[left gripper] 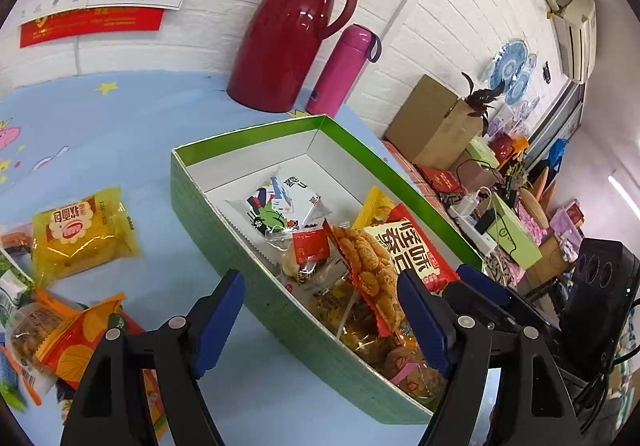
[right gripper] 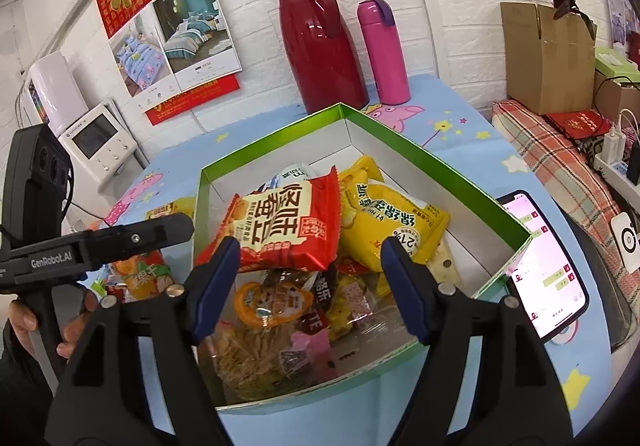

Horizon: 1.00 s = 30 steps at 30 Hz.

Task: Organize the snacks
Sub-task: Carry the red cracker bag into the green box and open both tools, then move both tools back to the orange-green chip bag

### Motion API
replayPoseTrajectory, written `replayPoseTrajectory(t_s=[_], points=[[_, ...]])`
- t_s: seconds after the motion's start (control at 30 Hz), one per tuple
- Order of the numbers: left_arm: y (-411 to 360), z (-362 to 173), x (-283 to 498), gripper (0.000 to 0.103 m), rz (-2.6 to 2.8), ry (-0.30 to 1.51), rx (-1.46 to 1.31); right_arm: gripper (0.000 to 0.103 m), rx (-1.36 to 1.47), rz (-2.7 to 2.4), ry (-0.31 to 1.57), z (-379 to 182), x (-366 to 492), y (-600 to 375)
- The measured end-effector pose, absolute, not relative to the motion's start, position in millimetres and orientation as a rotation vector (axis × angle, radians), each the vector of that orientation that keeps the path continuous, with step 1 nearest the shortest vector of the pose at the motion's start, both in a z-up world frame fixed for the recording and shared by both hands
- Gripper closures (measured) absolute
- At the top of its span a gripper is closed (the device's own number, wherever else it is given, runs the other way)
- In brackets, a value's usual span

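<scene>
Table (right gripper: 472, 133): box (right gripper: 404, 360), jug (right gripper: 320, 45), flask (right gripper: 384, 53), phone (right gripper: 548, 266).

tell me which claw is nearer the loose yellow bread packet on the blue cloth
Left. The left claw hangs open over the box's near wall, with the yellow bread packet on the cloth just outside it. The right claw hangs open over the box's middle, farther away.

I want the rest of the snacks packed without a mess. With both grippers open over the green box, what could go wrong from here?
1. The red packet lies tilted on top of the heap in the green box; another snack dropped on it might slide it out.
2. The phone lies close beside the box, so the right gripper could knock it.
3. The left gripper must swing to the yellow bread packet and could catch the box wall.
</scene>
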State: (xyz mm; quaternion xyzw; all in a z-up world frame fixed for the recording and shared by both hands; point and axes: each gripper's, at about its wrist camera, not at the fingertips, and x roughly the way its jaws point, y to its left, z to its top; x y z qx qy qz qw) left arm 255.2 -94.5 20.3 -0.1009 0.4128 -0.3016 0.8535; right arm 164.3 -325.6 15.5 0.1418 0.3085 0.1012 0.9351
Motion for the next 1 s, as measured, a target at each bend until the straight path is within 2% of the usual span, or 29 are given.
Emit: replayPoseTrajectory(t_s=[0.23,0.43,0.73,1.0], points=[[-71,46,222,0.021,-0.64,0.837,-0.2,0.02,0.285,0.261,0.555,49,125,-305],[-20,66,182,0.02,-0.588,0.792,-0.188,0.012,0.259,0.344,0.526,66,92,-276],[47,41,170,0.019,-0.395,0.825,-0.182,0.012,0.211,0.444,0.591,51,75,-219],[33,18,209,0.02,-0.399,0.839,-0.192,0.012,0.226,0.456,0.66,28,73,-204]])
